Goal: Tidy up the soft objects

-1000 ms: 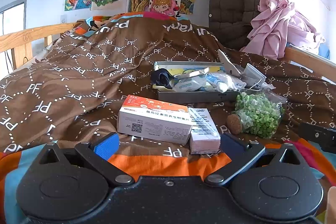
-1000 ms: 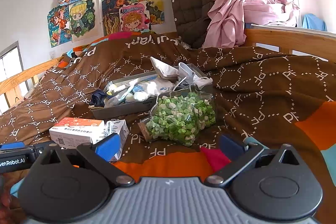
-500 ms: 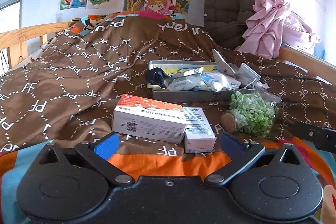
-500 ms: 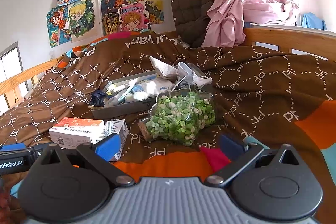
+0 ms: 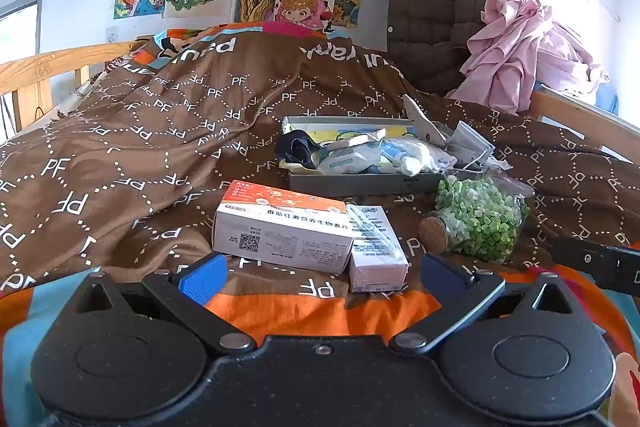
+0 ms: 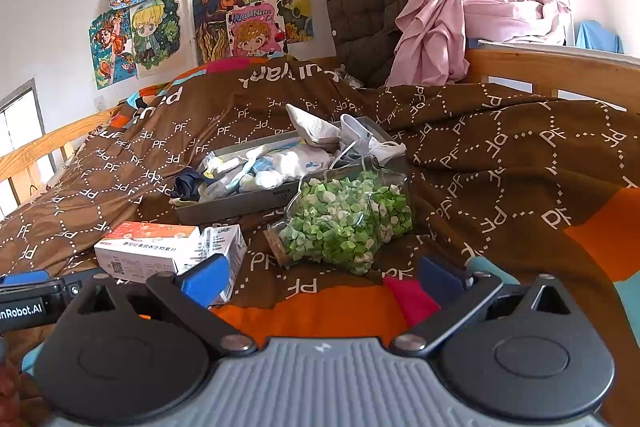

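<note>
While both claws, left (image 5: 320,269) and right (image 6: 322,273), hover spread and empty at the bed's near edge, soft items fill the tray (image 5: 360,183) mid-bed; this fits either stage.

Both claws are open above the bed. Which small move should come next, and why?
Probably ease the left claw forward toward the orange-topped box. It is open and empty, and that box lies just ahead between its fingers, outside the grey tray. The right claw, also open, faces the corked jar of green bits.
</note>
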{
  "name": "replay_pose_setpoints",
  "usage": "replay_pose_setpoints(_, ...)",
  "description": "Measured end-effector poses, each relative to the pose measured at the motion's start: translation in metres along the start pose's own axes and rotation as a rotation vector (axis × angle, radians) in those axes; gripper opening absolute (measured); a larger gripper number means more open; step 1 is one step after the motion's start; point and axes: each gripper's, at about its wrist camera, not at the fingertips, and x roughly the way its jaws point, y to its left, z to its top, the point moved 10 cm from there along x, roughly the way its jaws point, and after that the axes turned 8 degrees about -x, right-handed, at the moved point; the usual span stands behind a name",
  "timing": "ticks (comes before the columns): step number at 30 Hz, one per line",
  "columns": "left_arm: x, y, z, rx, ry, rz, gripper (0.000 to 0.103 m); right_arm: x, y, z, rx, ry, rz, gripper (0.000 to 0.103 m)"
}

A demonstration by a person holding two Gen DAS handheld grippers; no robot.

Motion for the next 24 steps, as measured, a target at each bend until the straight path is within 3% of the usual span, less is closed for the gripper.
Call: replay_pose_setpoints(24, -0.0024, -0.0012, 0.0005, -0.003, -0.001, -0.008, 0.102, 0.0011, 0.001, -0.0012, -0.001, 0.006, 0.002, 0.103)
